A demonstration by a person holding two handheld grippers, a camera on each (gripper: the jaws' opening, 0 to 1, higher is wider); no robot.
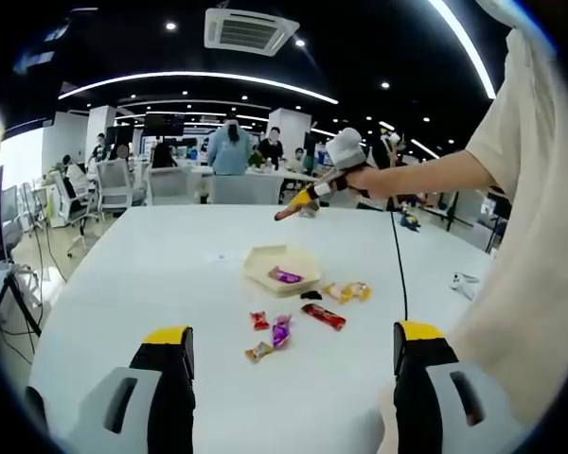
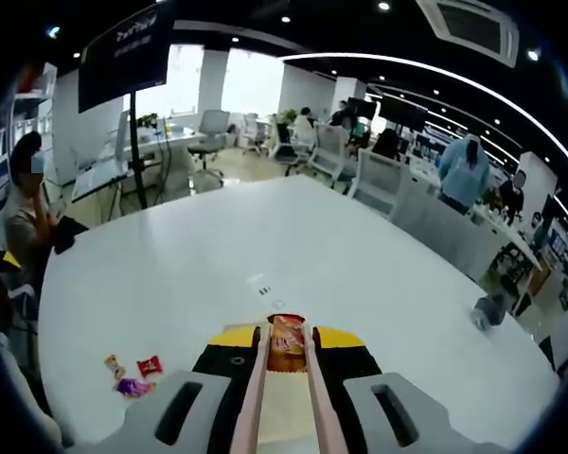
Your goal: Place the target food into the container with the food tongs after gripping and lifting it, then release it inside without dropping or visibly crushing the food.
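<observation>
1. Right claw [image 2: 286, 342], yellow-tipped, was clamped on slim pinkish food tongs [image 2: 254, 397], which pinched a glossy orange snack packet [image 2: 287, 342] above the counter [image 2: 360, 274]; print unreadable.
2. Left claw [image 1: 292, 342] stood apart.
3. Shallow cream container [image 1: 282, 268] held a purple wrapper [image 1: 285, 276]; crinkly candies [image 1: 276, 333] lay just beside it.

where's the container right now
In the left gripper view the container sits open mid-table, a purple candy inside, other wrapped candies scattered just in front.

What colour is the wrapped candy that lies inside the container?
Purple, with some pink. The candy lies in the cream container, seen best in the left gripper view.
</observation>
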